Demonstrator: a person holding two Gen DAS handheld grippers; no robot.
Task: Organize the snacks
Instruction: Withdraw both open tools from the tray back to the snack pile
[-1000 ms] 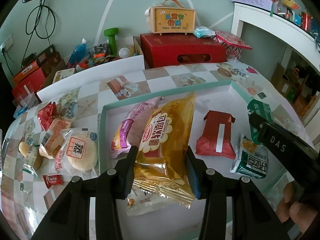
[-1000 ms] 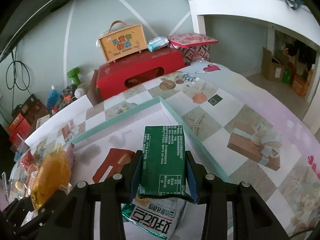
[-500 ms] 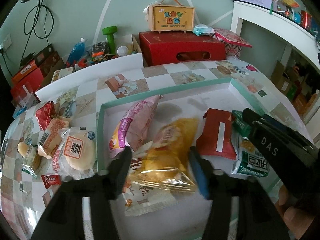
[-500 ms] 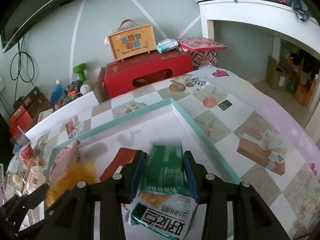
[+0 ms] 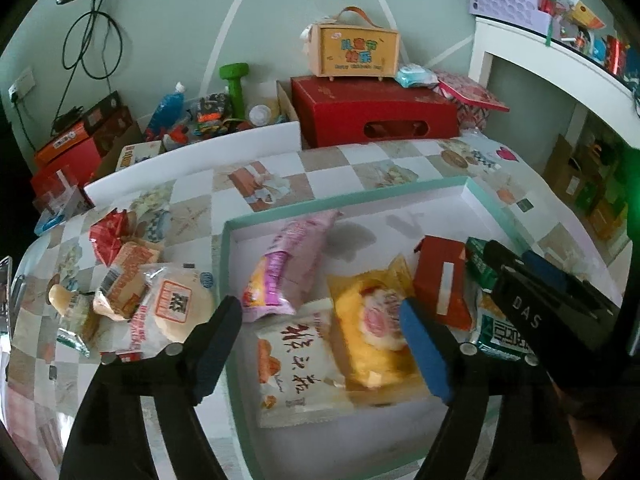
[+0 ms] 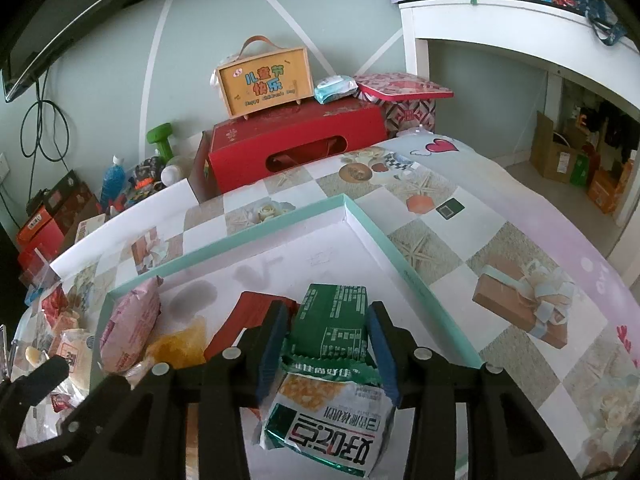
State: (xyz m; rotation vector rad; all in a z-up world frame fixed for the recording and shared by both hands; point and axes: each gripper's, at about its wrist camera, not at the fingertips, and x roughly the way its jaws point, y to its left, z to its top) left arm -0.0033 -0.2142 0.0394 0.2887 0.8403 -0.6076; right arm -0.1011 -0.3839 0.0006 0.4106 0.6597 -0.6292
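A: Where's the yellow pack (image 5: 370,328)?

B: In the tray (image 5: 436,188), lying between the left gripper (image 5: 320,344) jaws, long axis pointing away. They have just been opening and now stand spread, clear of it; a second ago they pinched it aloft.

A: And the right gripper (image 6: 326,344)?

B: Its jaws have just been opening a little around the green pack (image 6: 332,326), which earlier was lifted. Whether the pads press it I cannot tell.
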